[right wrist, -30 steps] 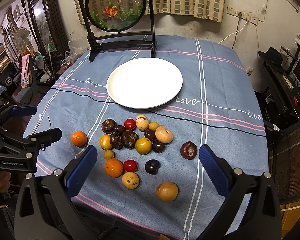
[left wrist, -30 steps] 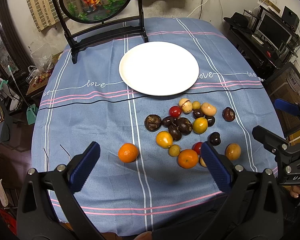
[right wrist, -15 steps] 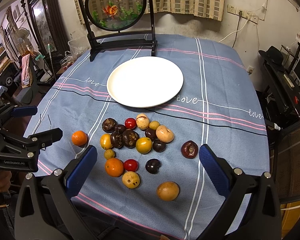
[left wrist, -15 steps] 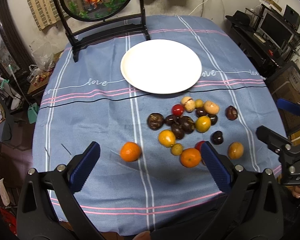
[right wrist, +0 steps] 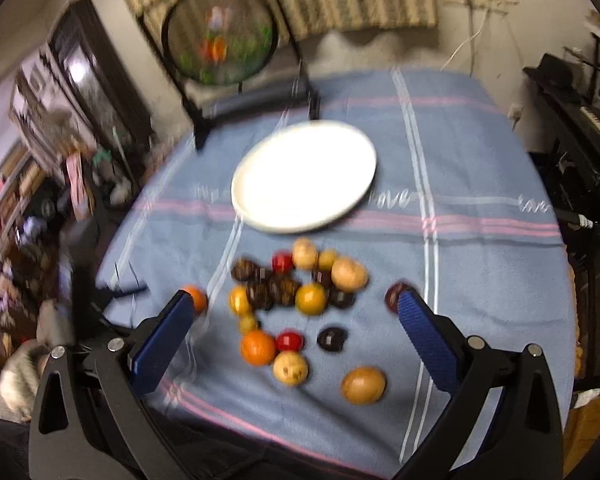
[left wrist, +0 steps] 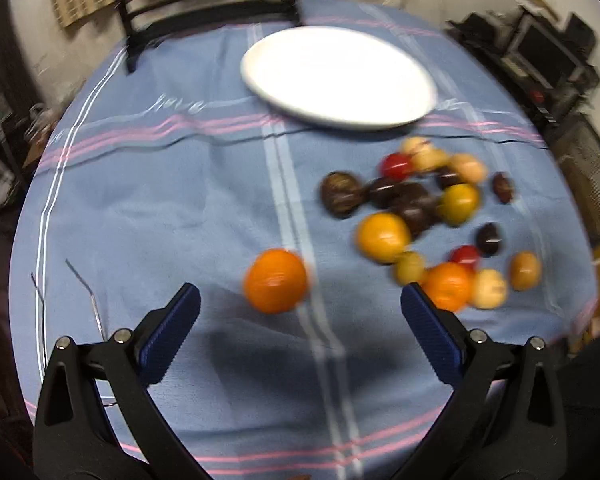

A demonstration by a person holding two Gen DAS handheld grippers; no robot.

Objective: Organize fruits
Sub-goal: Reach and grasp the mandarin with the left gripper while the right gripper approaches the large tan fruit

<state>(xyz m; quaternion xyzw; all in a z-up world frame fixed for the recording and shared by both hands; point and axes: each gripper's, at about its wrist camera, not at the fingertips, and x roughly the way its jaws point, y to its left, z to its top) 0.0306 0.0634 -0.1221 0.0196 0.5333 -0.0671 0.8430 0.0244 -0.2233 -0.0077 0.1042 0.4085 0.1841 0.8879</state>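
Note:
A white plate (left wrist: 336, 76) sits empty at the far middle of the blue tablecloth; it also shows in the right wrist view (right wrist: 304, 176). A cluster of several orange, yellow, red and dark fruits (left wrist: 424, 208) lies before it, also in the right wrist view (right wrist: 296, 296). A lone orange (left wrist: 276, 280) lies apart on the left, just ahead of my open, empty left gripper (left wrist: 300, 304). My right gripper (right wrist: 296, 312) is open and empty, above the near fruits. Both views are motion-blurred.
A black stand with a round fish picture (right wrist: 220, 44) stands at the far edge of the table. Thin metal wires (left wrist: 84, 284) lie on the cloth at the left. Dark shelves with electronics (right wrist: 580, 112) stand to the right.
My left gripper has moved forward and down towards the lone orange, which now looks larger and nearer. My right gripper has shifted and turned, with the fruits nearer. Both stay open.

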